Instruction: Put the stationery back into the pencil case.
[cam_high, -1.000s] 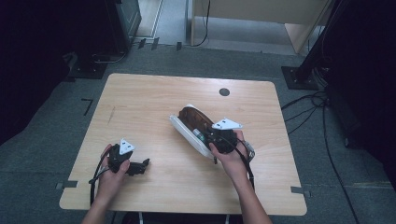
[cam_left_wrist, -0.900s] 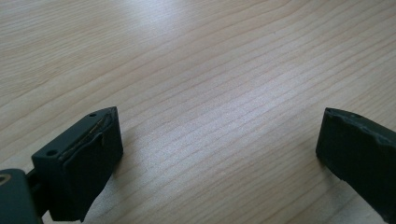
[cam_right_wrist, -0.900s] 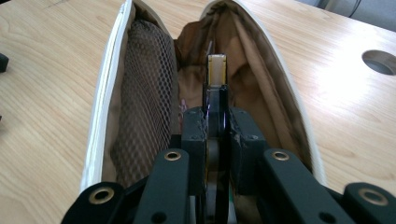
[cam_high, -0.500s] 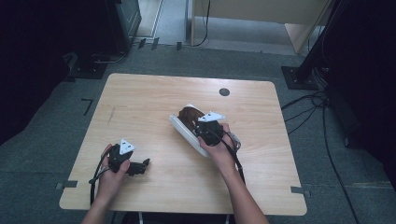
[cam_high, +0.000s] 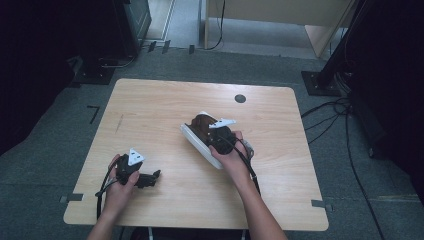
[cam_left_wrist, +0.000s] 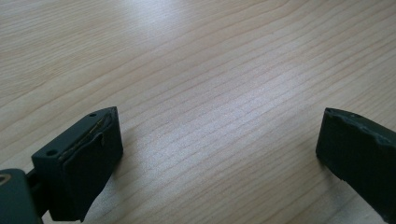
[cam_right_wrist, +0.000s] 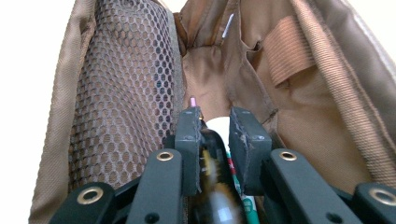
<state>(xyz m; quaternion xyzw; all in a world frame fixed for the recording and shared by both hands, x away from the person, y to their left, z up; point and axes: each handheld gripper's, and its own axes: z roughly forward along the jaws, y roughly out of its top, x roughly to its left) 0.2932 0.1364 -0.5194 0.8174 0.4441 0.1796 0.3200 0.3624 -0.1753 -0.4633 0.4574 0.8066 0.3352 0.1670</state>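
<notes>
Centre frame on the wooden table (cam_high: 150, 105): open brown-lined pouch (cam_high: 202, 131), right gripper (cam_right_wrist: 215, 122) inside, jaws narrow around a dark pen-like item (cam_right_wrist: 215, 186). Lower left: left gripper (cam_left_wrist: 215, 154), jaws wide, empty.

Wooden table (cam_high: 150, 110) — grey, seemingly carpeted floor (cam_high: 60, 150)

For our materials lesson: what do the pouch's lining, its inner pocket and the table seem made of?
Lining: brown woven fabric, probably nylon, ribbed weave, matte. Inner pocket: open mesh, honeycomb holes. Table: pale wood or wood-look laminate, straight grain lines, slight sheen.
</notes>
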